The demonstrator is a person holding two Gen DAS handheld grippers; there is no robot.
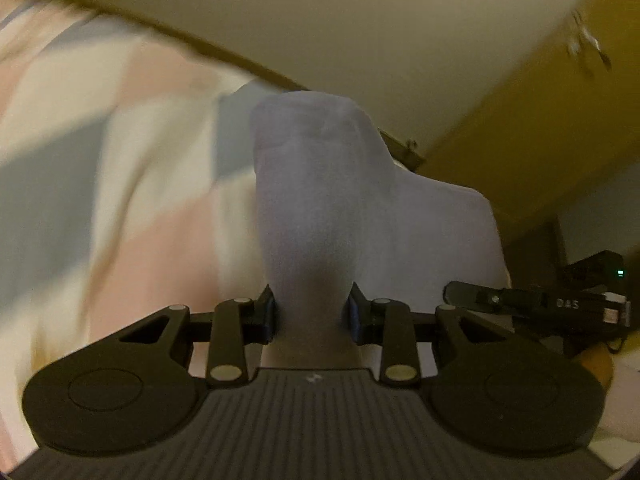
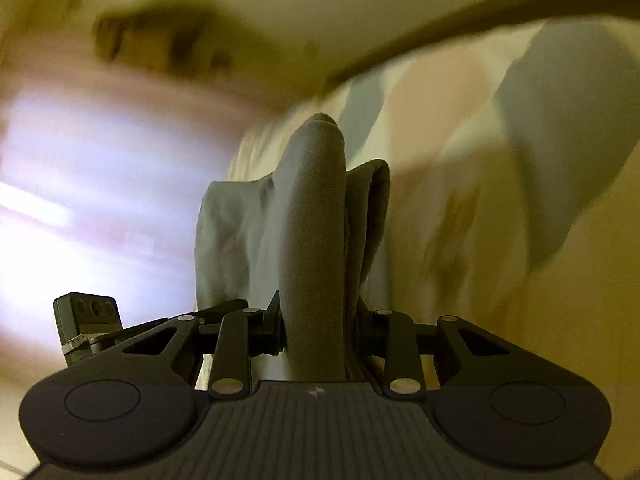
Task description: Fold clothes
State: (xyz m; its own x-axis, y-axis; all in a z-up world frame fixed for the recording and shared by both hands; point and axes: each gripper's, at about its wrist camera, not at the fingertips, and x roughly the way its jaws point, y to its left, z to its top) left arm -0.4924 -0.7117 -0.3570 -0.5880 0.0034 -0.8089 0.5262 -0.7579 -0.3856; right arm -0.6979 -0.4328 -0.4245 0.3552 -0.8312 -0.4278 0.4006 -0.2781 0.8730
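My left gripper (image 1: 313,312) is shut on a bunched fold of a pale white-lilac garment (image 1: 320,208), which stands up between the blue pads and fills the middle of the left wrist view. My right gripper (image 2: 316,328) is shut on a thick fold of the same pale grey-white garment (image 2: 312,216), which rises between its fingers. Both grippers point upward, toward the wall and ceiling. The other gripper (image 1: 536,304) shows at the right of the left wrist view, and at the lower left of the right wrist view (image 2: 88,320).
A blurred bedspread with pink, cream and grey blocks (image 1: 100,168) lies to the left in the left wrist view and to the right in the right wrist view (image 2: 520,128). Cream wall (image 1: 360,32) and a yellow cupboard (image 1: 540,112) are behind. Both views are motion-blurred.
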